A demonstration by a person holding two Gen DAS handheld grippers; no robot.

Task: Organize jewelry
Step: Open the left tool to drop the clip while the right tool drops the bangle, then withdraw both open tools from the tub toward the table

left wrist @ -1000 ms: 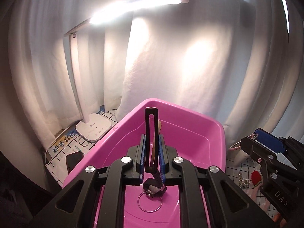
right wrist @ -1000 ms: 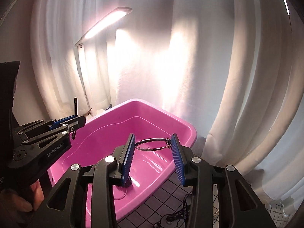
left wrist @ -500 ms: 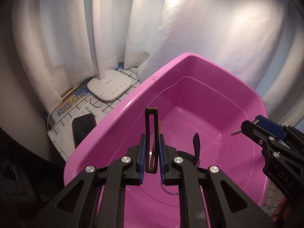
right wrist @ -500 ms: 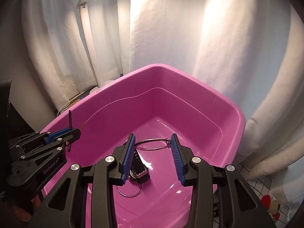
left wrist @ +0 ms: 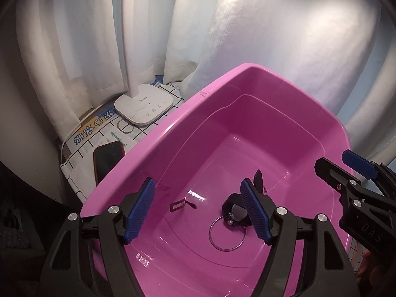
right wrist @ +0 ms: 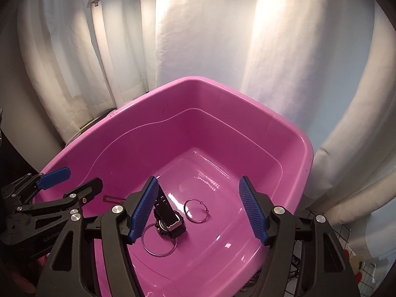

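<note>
Both grippers hang over the pink tub (right wrist: 292, 133), the left gripper (left wrist: 198, 212) and the right gripper (right wrist: 198, 209) each spread wide and holding nothing. On the tub floor lies a black watch (right wrist: 170, 219) with a shiny metal back, overlapping a large thin wire ring (right wrist: 158, 241). A smaller ring (right wrist: 196, 210) lies just beside it.

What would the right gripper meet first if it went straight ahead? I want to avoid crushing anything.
Probably the smaller metal ring on the pink tub floor, between the open right gripper fingers; the watch lies left of that line. Depth is unclear.
</note>
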